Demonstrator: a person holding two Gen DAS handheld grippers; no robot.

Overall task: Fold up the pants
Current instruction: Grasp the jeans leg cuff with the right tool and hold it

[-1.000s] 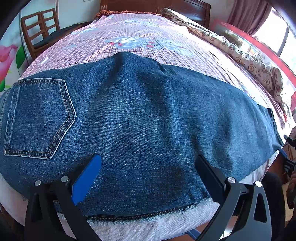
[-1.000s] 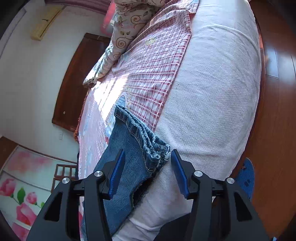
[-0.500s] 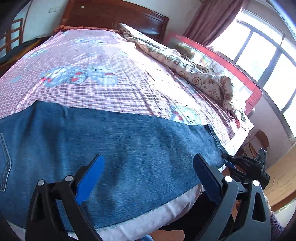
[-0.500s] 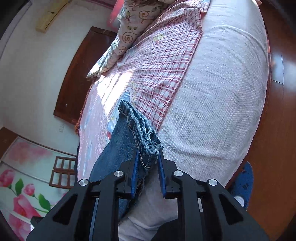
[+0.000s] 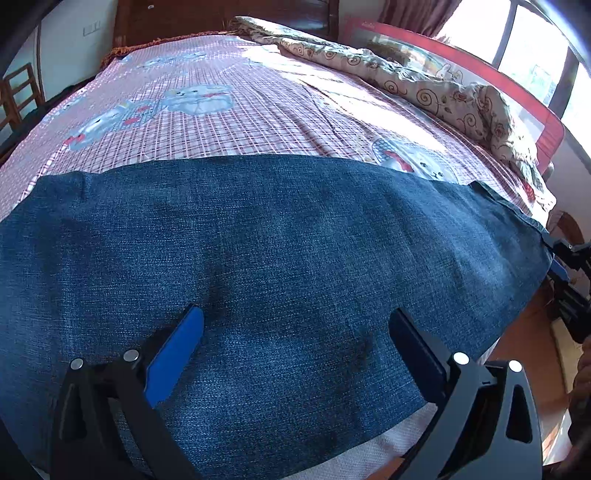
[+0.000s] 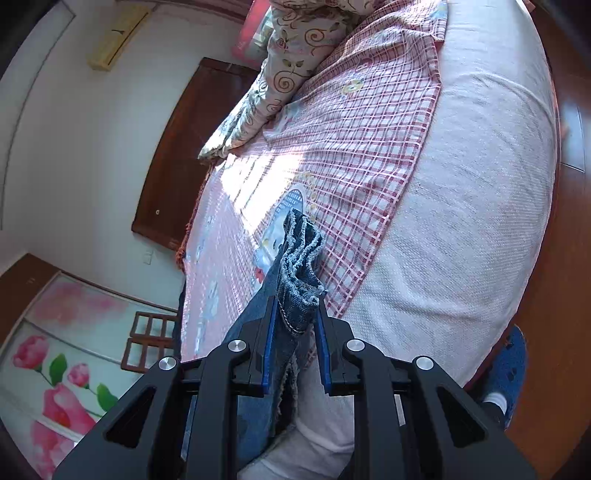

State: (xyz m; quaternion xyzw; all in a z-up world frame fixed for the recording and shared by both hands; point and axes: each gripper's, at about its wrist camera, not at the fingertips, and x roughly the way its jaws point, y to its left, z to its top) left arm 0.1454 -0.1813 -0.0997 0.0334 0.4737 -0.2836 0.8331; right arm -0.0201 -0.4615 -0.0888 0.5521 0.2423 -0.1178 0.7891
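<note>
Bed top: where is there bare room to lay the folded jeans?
Free: the checked sheet between the jeans and the headboard. Crowded: the window side, where the quilt lies bunched, and the near edge, covered by denim under the open left gripper. The right gripper pinches the hems.

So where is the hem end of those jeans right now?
In the right wrist view the bunched hem sits low at centre, pinched by the right gripper above the bed's near edge, beside the pink checked sheet.
</note>
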